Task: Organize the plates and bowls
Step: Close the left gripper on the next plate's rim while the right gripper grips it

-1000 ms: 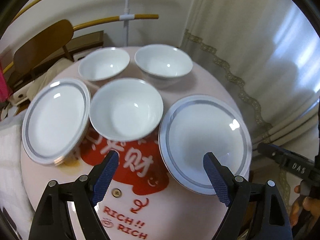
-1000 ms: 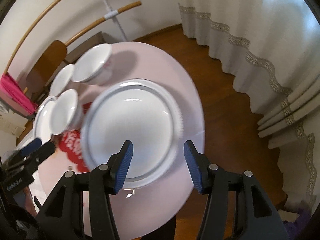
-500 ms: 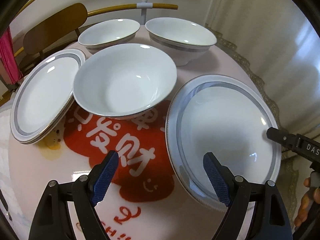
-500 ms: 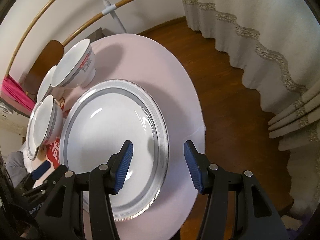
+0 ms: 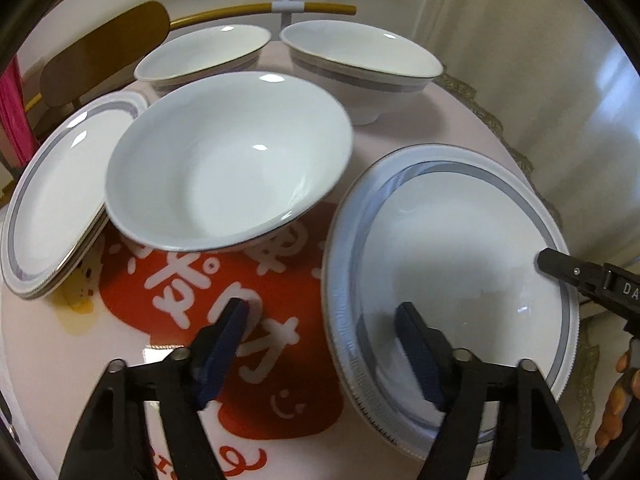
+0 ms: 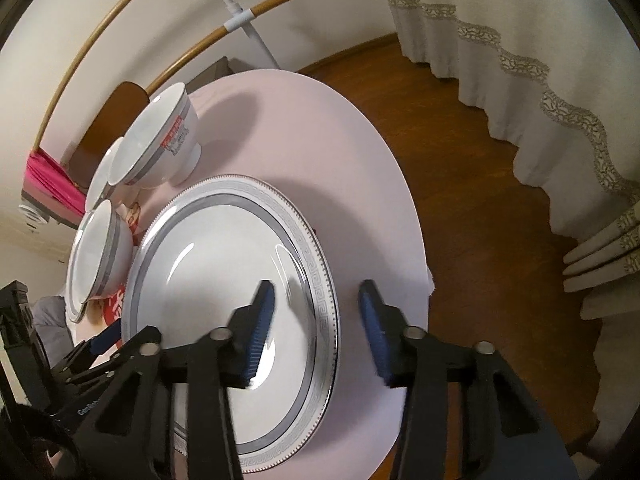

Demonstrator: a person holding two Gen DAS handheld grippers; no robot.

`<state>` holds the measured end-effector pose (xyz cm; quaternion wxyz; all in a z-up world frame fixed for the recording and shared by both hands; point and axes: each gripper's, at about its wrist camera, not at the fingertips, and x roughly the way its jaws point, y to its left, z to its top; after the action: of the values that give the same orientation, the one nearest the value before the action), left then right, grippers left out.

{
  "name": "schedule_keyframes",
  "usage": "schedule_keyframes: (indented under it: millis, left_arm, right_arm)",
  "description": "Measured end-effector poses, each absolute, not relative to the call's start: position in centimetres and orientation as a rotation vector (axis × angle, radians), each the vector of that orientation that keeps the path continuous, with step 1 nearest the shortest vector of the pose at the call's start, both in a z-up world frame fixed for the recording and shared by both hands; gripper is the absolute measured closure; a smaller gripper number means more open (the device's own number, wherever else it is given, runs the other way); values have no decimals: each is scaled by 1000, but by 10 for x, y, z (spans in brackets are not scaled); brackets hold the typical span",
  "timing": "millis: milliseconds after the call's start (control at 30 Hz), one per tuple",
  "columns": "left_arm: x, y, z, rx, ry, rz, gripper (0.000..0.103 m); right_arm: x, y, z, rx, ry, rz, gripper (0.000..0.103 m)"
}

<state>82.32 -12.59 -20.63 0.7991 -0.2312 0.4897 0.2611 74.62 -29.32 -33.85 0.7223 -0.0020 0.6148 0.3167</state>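
Plate (image 6: pixel 224 280): grey-banded, flat on the round worktop (image 6: pixel 320 128), at its right edge, nearest both grippers.
Right gripper (image 6: pixel 316 320): fingers (image 6: pixel 262 320) part-spread, have just been closing. They straddle the plate's right rim, one blue pad over the well, the other outside over the pink top. Pads not pressing the rim.
Left gripper (image 5: pixel 322 332): fingers (image 5: pixel 412 344) spread wider, also just been closing. They straddle the same plate's left rim; inner pad low over the well, outer pad over the red print. Contact: cannot tell. No pinch visible.
Near bowl (image 5: pixel 228 160): white, mid-worktop, just left of the plate, rim overlapping the left plate stack.
Plate stack (image 5: pixel 56 204): left edge of the worktop.
Far bowls: shallow one (image 5: pixel 204 52) and footed banded one (image 5: pixel 360 64), side by side at the far edge.
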Motion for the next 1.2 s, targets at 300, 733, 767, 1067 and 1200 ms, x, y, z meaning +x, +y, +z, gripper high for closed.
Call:
schedule_keyframes:
  millis: [300,733,767,1067,1200]
  left_arm:
    - [831,-129,-212,-469,1021,543,45]
    - [830,-122,-210,-496,1043,477,72]
    - [826,-121,-210,-504,1048,466,72]
    - [795,-115,-200,-489,1084,398,74]
    - [779,-110,-194,-468,1095,370,75]
  right_arm:
    - [746,-290,-343,6,1343,742,79]
    - [730,-298,-337,-8,1375,754,83]
    - [726,-300,-336,-8,1377,756,83]
    - [684,-315,-327,10,1408,748,83]
    - [664,-317,-327,21,1427,729,83]
